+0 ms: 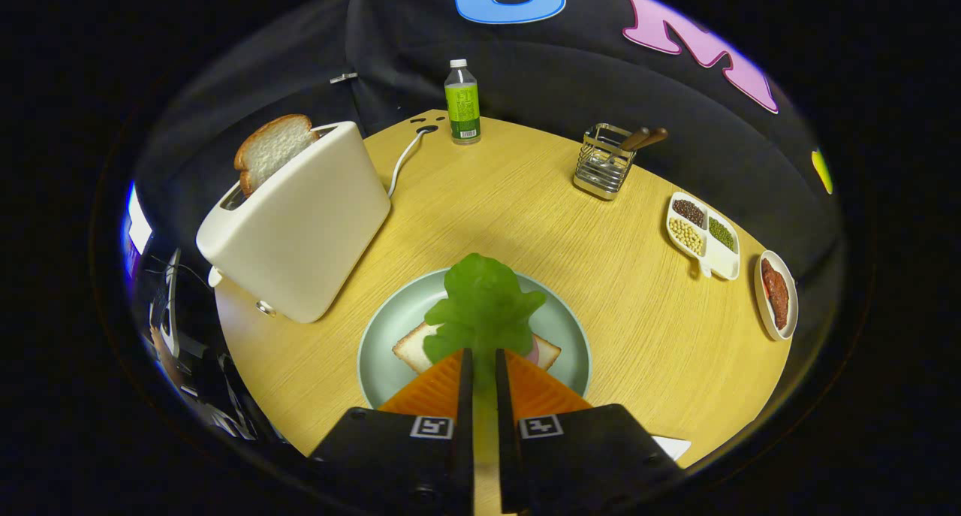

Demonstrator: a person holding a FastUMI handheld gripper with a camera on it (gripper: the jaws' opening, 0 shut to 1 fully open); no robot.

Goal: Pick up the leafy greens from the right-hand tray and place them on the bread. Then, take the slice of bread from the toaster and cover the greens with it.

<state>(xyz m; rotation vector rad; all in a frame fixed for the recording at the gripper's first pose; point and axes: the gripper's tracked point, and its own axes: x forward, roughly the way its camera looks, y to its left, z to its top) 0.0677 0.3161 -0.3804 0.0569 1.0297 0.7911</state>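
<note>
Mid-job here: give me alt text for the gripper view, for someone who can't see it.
The hand-held gripper is shut on the leafy greens, holding them over a bread slice on a pale green plate. Beyond and to one side, a second slice stands in a cream toaster on the wooden table.

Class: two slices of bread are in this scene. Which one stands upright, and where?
The slice in the white toaster slot: that toaster bread slice stands on edge. The other, the plate bread slice, lies flat under the leafy greens that the gripper pinches.
</note>
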